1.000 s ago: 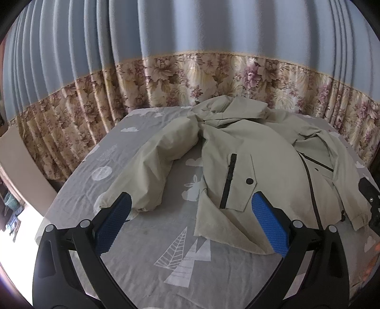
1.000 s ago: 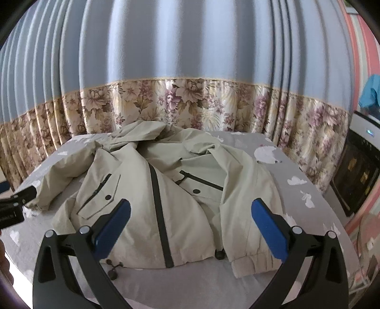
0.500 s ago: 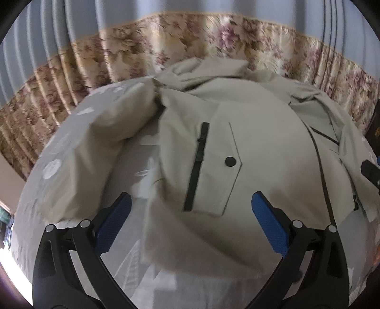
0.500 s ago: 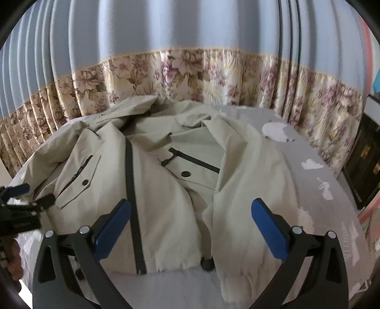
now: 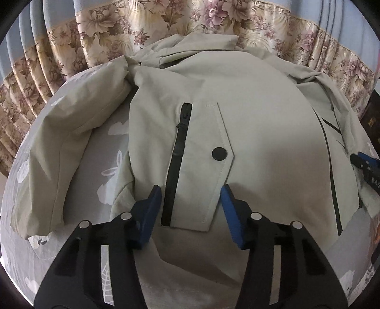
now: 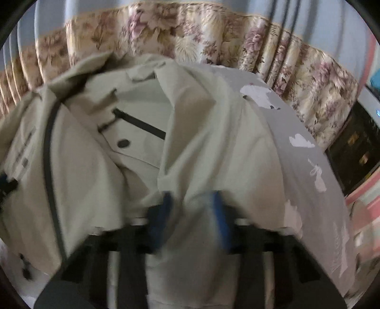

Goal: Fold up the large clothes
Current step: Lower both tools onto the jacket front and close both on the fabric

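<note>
A large beige jacket (image 5: 261, 123) with black zippers lies spread front-up on a grey bed (image 5: 111, 133). In the left wrist view my left gripper (image 5: 191, 206) is low over the jacket's lower left front; its blue pads are partly closed, with the flap pocket (image 5: 201, 152) and fabric between them. In the right wrist view, which is blurred, my right gripper (image 6: 192, 214) has its blue pads narrowed around a bunched ridge of the jacket's right sleeve (image 6: 213, 142). The right gripper's tip (image 5: 367, 168) shows at the left view's right edge.
Floral curtains (image 5: 213, 21) hang close behind the bed's far side. The grey sheet with white prints (image 6: 308, 166) lies bare to the right of the jacket. A dark cabinet (image 6: 356, 142) stands at the far right.
Both grippers have dropped down and forward onto the jacket. Both pairs of jaws have narrowed from wide open, with fabric now between the pads.
</note>
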The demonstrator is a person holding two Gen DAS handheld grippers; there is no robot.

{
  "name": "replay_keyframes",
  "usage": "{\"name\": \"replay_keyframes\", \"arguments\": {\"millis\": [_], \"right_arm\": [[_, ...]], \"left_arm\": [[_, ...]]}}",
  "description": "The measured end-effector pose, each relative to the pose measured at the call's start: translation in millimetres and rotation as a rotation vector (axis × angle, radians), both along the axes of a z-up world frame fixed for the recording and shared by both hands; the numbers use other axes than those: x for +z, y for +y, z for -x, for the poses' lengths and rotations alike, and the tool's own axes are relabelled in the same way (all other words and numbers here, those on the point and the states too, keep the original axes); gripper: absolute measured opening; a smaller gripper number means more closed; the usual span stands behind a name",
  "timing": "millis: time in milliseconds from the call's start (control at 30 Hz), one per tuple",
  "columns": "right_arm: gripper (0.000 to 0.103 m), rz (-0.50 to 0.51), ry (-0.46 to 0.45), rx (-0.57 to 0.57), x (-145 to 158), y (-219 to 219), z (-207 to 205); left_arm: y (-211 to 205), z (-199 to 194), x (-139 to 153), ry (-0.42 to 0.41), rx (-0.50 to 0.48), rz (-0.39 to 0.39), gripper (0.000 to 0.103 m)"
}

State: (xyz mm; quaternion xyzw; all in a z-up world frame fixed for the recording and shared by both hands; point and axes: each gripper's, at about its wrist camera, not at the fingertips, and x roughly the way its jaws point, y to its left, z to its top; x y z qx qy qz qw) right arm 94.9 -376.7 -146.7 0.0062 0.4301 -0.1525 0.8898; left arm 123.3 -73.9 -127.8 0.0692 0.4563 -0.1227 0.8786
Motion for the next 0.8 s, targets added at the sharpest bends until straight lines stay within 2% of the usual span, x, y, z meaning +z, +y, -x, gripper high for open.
{"name": "replay_keyframes", "arguments": {"millis": [100,167,267,300,333,367,400,467,500,533,600,667,733,800], "right_arm": [[0.006,0.057,-0.020,-0.029,12.4,-18.3,-0.2],[0.005,0.118,-0.048,-0.086,25.9,-41.9,-0.3],[0.006,0.194,-0.074,-0.213,48.1,-99.7,-4.3],[0.023,0.205,-0.090,-0.234,51.8,-121.3,-8.3],[0.064,0.223,-0.108,-0.259,54.2,-139.6,-11.2],[0.082,0.234,-0.102,-0.286,55.2,-148.2,-12.8],[0.082,0.207,-0.116,-0.307,61.2,-157.1,-8.8],[0.083,0.049,-0.266,-0.267,79.7,-155.9,15.5],[0.083,-0.014,-0.299,-0.237,79.7,-154.6,22.5],[0.083,-0.084,-0.319,-0.181,78.9,-147.8,27.9],[0.083,-0.119,-0.331,-0.071,73.4,-125.0,31.6],[0.082,-0.115,-0.265,0.024,59.1,-101.3,25.0],[0.082,-0.066,-0.179,0.094,38.9,-78.4,10.3],[0.074,-0.032,-0.097,0.134,18.0,-64.7,-2.7]], "left_arm": [[2.7,-1.2,1.7,0.006,0.002,0.022,0.049],[6.1,-1.6,2.1,0.010,0.003,0.036,0.049],[7.7,-3.9,1.9,0.012,0.003,0.047,0.051],[7.6,-4.8,1.8,0.013,0.003,0.048,0.053],[7.5,-5.9,1.5,0.015,0.005,0.051,0.059],[7.2,-6.6,1.6,0.017,0.007,0.052,0.063],[7.7,-6.5,1.9,0.016,0.007,0.053,0.069],[7.3,-5.7,4.6,0.008,0.014,0.045,0.076],[7.5,-4.7,6.4,0.000,0.021,0.039,0.081],[8.2,-3.9,8.5,-0.005,0.028,0.034,0.084],[11.5,-2.7,9.8,-0.002,0.034,0.037,0.084],[13.0,-1.8,10.0,0.004,0.034,0.034,0.084],[12.3,-1.2,8.2,0.007,0.033,0.012,0.083],[9.9,-0.5,6.4,0.013,0.017,-0.005,0.080]]}}
